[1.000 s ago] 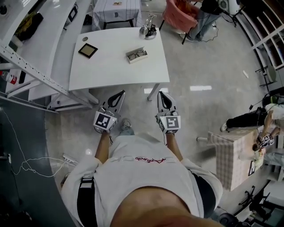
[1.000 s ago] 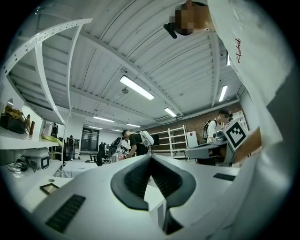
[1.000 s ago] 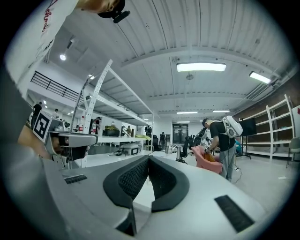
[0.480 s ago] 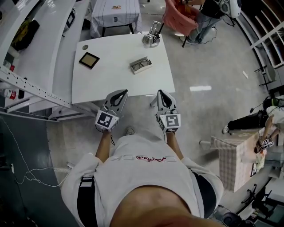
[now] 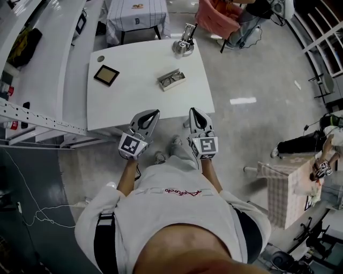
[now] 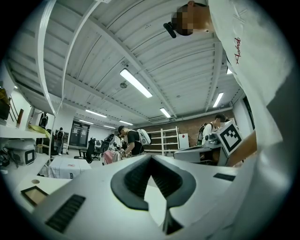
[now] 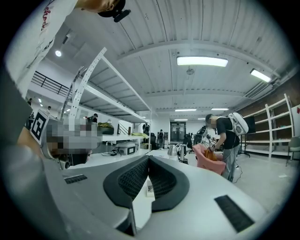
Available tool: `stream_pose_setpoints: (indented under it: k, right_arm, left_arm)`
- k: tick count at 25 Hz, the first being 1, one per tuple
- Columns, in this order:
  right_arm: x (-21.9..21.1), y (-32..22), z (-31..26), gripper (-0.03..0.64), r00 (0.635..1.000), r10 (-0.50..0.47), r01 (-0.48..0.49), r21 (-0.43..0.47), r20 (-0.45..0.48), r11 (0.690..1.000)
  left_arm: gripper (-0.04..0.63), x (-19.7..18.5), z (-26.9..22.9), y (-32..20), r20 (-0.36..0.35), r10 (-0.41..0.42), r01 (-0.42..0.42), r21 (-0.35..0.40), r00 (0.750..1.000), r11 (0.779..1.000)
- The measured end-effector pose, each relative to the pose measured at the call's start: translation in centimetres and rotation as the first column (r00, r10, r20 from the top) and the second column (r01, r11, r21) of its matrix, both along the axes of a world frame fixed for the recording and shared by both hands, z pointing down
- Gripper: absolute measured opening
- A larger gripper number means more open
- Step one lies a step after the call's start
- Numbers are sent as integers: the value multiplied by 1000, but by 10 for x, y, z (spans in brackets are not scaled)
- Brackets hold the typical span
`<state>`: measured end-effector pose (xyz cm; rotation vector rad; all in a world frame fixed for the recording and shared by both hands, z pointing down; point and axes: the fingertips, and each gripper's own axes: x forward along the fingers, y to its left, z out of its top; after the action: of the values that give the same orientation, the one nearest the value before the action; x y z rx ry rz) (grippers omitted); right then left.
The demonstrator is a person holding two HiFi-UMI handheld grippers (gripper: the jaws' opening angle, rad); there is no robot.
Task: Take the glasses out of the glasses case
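The glasses case [image 5: 171,79] lies open on the white table [image 5: 134,99], right of its middle, with dark-framed glasses inside. I hold both grippers level, side by side at the table's near edge, well short of the case. The left gripper [image 5: 155,112] is shut, its tips meeting with nothing between them [image 6: 151,157]. My right gripper [image 5: 192,111] is also shut and empty [image 7: 148,158]. Through the gap behind its tips a small pale object [image 7: 149,188] shows on the table, too small to identify.
A dark framed square [image 5: 106,75] and a small round disc [image 5: 101,58] lie on the table's left part. Metal ware [image 5: 183,45] stands at its far edge. Behind are a pink chair [image 5: 217,18] and a cloth-covered table [image 5: 134,13]. Shelving [image 5: 32,115] runs along the left.
I have stepped toward the table. Both grippers moved forward together and now reach its near edge. Their jaws stay shut.
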<state>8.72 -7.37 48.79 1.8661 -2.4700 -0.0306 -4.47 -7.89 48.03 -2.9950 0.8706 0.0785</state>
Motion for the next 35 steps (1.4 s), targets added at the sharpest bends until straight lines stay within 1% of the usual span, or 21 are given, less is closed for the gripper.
stream_pose_setpoints:
  k: [7,13,17,21,24,28,30,32,35]
  right_arm:
    - [2,-31,8,-3,1000,-29,29,-17,10,999]
    - [11,-73,13,-3,998,-55,56,-22,16,998]
    - [23,-106,10,-3,997,-72,72,-14,21,997]
    - [30,-136,6,-3,995,-101,101,-6,25,995]
    - [36,-156,3,-3,991,-127,127,0,33,992]
    - [46,-178,3,-3,987,-153,154,-7,46,988]
    - [47,-187,2,-3,985,-168,169,-16,50,986]
    - [45,-195,0,-3,978,-200,201,-2,62,980]
    - [43,-203,11,-3,969,-236,237,-11,78,971]
  left_arm:
    - [26,-1,2,-32,2,-44,44,-25,999,999]
    - [26,13,7,-71,3,-65,65,-34,998,997]
    - [26,25,4,-104,16,-75,76,-16,997,997]
    - [26,28,-2,-136,22,-108,108,-5,994,994]
    - [26,34,-8,-156,18,-135,135,1,991,991]
    - [26,42,-11,-172,8,-176,176,-13,984,984]
    - [26,44,-10,-179,17,-192,193,-18,981,981]
    - [26,45,-10,-186,29,-211,211,-18,977,977]
    - [26,42,-7,-188,39,-247,248,-23,968,968]
